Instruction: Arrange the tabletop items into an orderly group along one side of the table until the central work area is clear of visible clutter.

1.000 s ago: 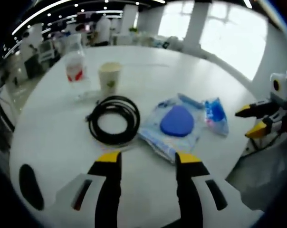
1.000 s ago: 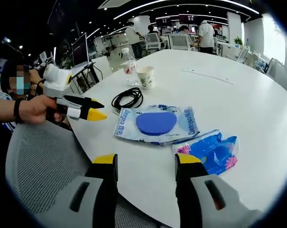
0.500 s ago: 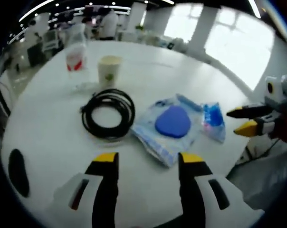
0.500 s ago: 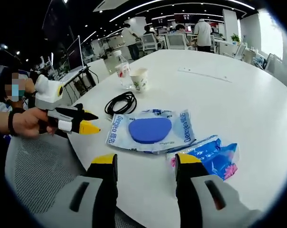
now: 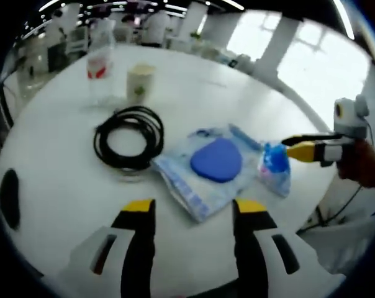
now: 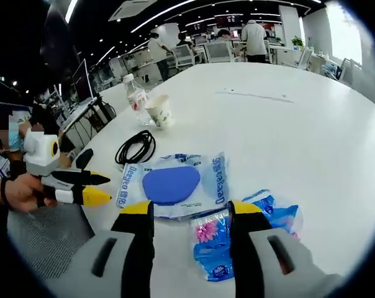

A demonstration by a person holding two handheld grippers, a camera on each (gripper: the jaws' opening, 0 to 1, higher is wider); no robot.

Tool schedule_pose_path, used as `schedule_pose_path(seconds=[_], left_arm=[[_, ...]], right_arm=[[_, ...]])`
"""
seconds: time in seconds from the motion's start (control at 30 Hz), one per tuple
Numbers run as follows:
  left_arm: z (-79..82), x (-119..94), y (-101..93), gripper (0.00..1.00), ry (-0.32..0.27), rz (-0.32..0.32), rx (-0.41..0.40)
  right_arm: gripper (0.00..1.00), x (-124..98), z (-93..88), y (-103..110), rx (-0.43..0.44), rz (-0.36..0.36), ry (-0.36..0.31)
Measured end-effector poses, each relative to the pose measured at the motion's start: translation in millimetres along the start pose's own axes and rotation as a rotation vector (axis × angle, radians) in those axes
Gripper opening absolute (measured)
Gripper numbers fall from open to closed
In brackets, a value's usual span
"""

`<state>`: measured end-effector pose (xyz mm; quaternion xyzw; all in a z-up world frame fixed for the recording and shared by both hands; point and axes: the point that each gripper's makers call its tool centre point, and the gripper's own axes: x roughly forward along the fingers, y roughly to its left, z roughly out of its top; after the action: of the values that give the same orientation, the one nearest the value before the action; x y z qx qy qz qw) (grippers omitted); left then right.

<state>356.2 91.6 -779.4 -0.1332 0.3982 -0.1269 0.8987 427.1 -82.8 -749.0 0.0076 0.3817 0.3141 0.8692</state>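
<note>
Right gripper: jaws wide, empty, poised just above small blue packet, which lies directly ahead between jaw tips; packet's long axis runs roughly along jaws. Left gripper: jaws wide, empty, pointing at clear pouch with blue pad; black cable coil ahead-left. Paper cup and water bottle stand beyond coil. Right gripper nearer packet, likely next pick. White table centre still cluttered.
</note>
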Motion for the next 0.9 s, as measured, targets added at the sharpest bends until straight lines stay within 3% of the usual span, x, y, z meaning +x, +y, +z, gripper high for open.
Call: schedule_pose_path(seconds=[0.27,0.63,0.8,0.9], left_arm=[[-6.1,5,-8.0,0.46,0.014,0.002,-0.043],[-14.2,14,-13.6,0.44,0.033,0.009,-0.096],[-15.5,19,-11.7,0.39,0.036,0.02,-0.143],[-14.5,20,-13.2,0.37,0.034,0.019,-0.154]], right_arm=[[0.47,18,0.6,-12,0.091,0.027,0.001],[0.47,43,-2.7,-17,0.068,0.054,0.056],[0.47,53,-8.2,-21,0.129,0.055,0.075],[0.45,57,-9.6,-20,0.122,0.051,0.086]])
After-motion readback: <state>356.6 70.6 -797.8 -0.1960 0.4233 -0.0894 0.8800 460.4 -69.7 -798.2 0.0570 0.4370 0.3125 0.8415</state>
